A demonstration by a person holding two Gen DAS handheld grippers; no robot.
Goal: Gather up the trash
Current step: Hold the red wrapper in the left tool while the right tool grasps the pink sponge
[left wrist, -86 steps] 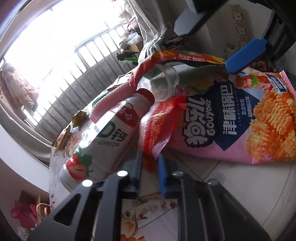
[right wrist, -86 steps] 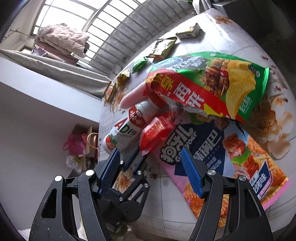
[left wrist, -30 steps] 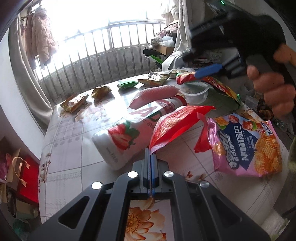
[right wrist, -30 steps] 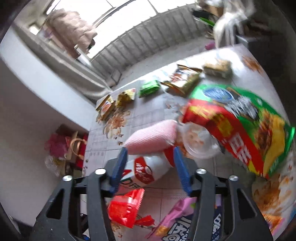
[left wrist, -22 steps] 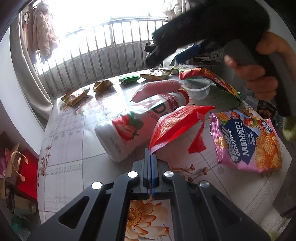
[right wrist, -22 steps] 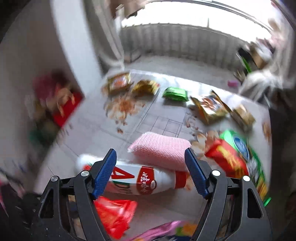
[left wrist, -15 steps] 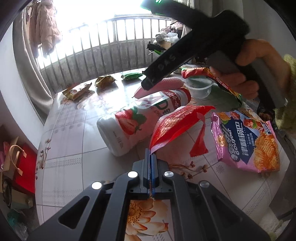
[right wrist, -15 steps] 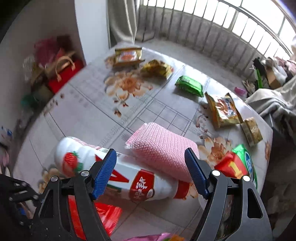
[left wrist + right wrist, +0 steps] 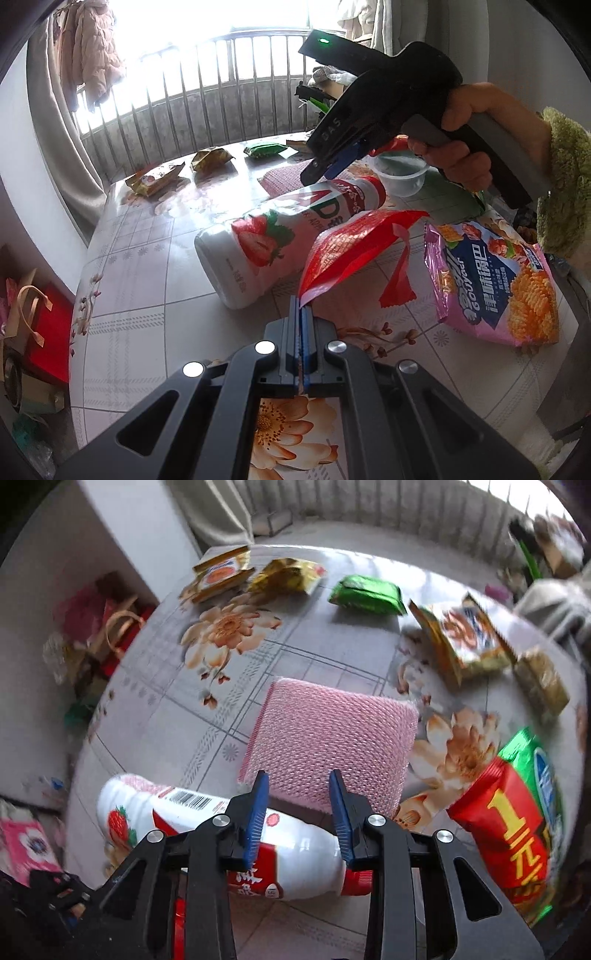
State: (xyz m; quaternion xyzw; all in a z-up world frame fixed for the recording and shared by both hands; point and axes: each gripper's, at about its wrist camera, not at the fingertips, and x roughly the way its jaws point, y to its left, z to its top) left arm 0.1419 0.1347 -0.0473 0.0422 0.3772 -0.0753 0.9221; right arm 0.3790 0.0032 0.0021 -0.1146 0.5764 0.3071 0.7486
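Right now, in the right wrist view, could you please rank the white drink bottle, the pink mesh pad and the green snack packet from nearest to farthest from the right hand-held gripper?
1. White drink bottle: lying across, directly under the right hand-held gripper, between its fingers.
2. Pink mesh pad: just beyond the fingertips, centre.
3. Green snack packet: far side of the table, upper right.

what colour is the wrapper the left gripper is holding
Red, a shiny torn wrapper pinched at its corner by the left gripper. Best seen in the left wrist view.
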